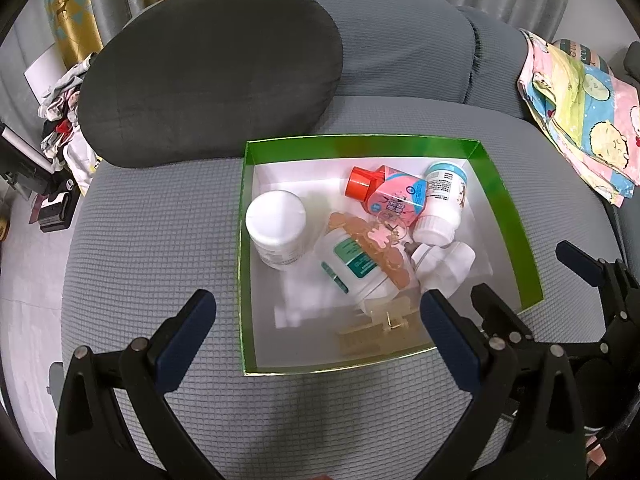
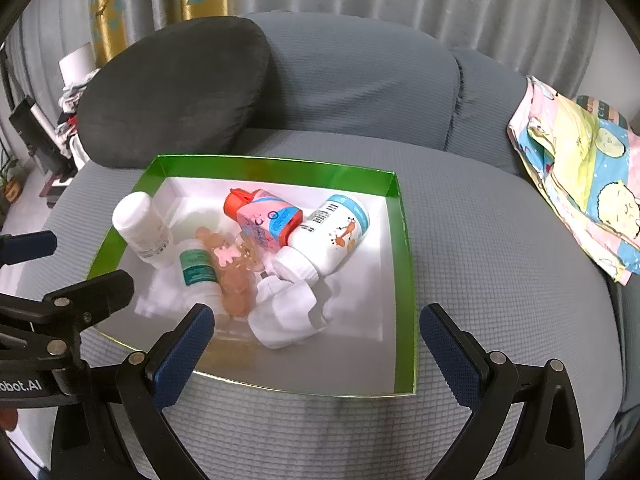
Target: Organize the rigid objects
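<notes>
Left tongs (image 1: 316, 312): I see them spread wide, empty, over the box's near-left corner.
Right tongs (image 2: 316, 326): likewise gaping, nothing held, at the near rim.
Green box (image 2: 404, 216): on the grey sofa seat (image 1: 160, 220).
Contents: upright white jar (image 1: 276, 228), pink bottle (image 1: 394, 196), white bottle (image 2: 336, 236) lying down, hair clip (image 1: 376, 244).

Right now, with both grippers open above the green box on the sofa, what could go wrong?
1. The pink bottle with the red cap leans on the white bottle with the giraffe label; lifting either may tumble the other.
2. The green-walled box sits on a soft grey cushion, so pressing down may tilt it.
</notes>
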A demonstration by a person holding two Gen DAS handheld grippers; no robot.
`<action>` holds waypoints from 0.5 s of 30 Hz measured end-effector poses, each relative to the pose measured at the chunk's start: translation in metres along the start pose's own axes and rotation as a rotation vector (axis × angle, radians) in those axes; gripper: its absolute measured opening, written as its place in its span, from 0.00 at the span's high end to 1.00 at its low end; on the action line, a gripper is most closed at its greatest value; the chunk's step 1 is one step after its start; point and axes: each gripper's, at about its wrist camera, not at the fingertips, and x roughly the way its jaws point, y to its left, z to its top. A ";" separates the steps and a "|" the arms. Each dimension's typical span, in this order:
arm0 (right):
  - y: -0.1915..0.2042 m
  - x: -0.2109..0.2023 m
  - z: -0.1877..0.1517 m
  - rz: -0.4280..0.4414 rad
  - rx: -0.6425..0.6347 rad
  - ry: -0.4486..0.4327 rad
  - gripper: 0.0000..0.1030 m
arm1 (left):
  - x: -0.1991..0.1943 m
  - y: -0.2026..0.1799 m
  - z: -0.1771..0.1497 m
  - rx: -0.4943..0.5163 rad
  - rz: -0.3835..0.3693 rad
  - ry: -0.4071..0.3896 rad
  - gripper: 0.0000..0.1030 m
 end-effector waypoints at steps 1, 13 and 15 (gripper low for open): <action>-0.001 0.000 0.000 -0.001 0.002 0.001 0.01 | 0.000 0.000 0.000 0.000 0.001 0.001 0.01; -0.001 0.000 -0.002 -0.004 0.004 0.002 0.01 | 0.002 0.002 0.000 -0.003 -0.003 -0.002 0.01; -0.001 0.000 -0.002 -0.004 0.003 0.001 0.01 | 0.002 0.003 0.000 -0.008 -0.008 -0.006 0.01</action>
